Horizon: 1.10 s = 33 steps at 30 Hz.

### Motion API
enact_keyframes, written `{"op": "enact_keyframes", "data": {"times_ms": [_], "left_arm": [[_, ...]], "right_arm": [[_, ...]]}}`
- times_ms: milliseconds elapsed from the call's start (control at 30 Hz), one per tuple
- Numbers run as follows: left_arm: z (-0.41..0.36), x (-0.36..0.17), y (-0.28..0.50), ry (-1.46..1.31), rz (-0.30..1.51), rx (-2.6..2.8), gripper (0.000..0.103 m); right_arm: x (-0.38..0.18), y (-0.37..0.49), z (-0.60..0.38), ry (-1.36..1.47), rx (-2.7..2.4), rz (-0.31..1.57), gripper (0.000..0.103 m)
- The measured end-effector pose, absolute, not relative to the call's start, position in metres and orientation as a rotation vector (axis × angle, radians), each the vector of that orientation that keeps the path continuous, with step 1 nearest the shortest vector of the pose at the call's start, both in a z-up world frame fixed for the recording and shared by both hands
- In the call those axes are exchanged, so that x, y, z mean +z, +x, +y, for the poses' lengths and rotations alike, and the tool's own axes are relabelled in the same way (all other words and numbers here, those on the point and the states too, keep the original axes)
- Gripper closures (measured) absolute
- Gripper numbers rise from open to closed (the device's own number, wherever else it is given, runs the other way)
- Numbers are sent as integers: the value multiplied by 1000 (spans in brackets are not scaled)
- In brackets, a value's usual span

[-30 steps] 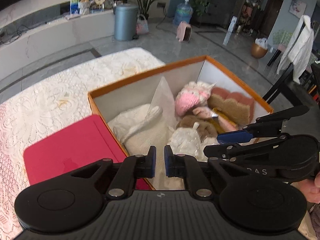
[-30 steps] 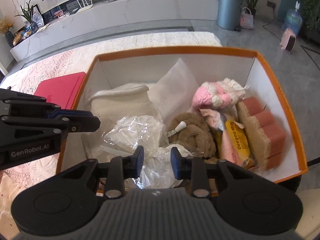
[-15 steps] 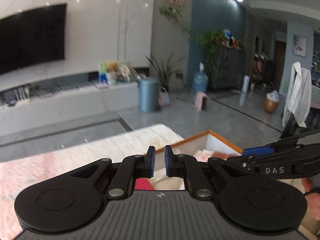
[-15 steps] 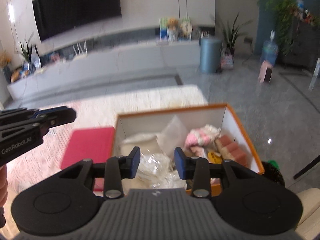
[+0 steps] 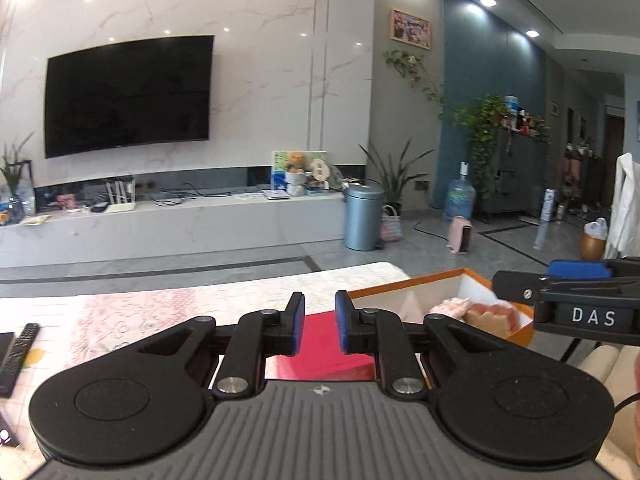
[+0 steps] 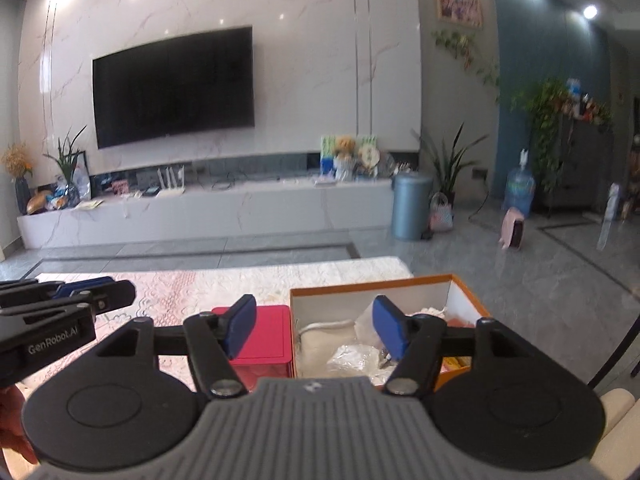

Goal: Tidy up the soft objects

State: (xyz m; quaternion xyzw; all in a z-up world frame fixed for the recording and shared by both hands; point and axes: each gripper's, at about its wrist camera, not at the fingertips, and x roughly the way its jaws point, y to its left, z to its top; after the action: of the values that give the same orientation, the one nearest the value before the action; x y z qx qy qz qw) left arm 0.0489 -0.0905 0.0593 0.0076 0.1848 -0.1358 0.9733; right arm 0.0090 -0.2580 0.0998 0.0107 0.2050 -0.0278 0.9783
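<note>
Both claws lifted; box [image 6: 464,286] now below right claw [image 6: 314,330], spread; left claw [image 5: 319,322] seemingly narrow, empty.

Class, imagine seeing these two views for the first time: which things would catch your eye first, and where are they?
The big black TV on the marble wall dominates. Nearer, the orange box of soft things sits on the lace-covered table, with the red lid at its left. Both the left gripper and the right gripper are empty.

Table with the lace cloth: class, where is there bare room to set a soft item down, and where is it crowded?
Bare lace cloth lies beyond the red lid, toward the table's far edge, and left of it toward the remote. The orange box is crowded with soft items.
</note>
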Motion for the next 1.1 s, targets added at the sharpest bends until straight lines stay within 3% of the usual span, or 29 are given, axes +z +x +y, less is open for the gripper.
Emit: {"op": "enact_keyframes", "data": {"times_ms": [67,167,333,400,500,633,733,1100], "left_arm": [[-88,52,47,1,367,-259,83],[-81,37,40,-6,337,-242,71],[-83,17,37,14,354,-223,64],[-83,13,39,0,378,-238,62],[-86,10,41,37,388,-237,49],[-90,7,40,66,394,-257,46],[-92,0,37,87,417,-254,35],[-83,-15,39,69,512,-219,27]], "right_arm": [[90,1,-251,5,-82,399,36],[71,-11,-243,-11,-117,382,34],[39,-19,-239,4,-176,390,33],[32,-20,-241,46,-190,402,28],[25,-18,-244,67,-201,406,23],[16,-13,-246,84,-204,435,23],[10,-10,-248,94,-204,449,23],[-1,-7,-246,90,-185,479,19]]}}
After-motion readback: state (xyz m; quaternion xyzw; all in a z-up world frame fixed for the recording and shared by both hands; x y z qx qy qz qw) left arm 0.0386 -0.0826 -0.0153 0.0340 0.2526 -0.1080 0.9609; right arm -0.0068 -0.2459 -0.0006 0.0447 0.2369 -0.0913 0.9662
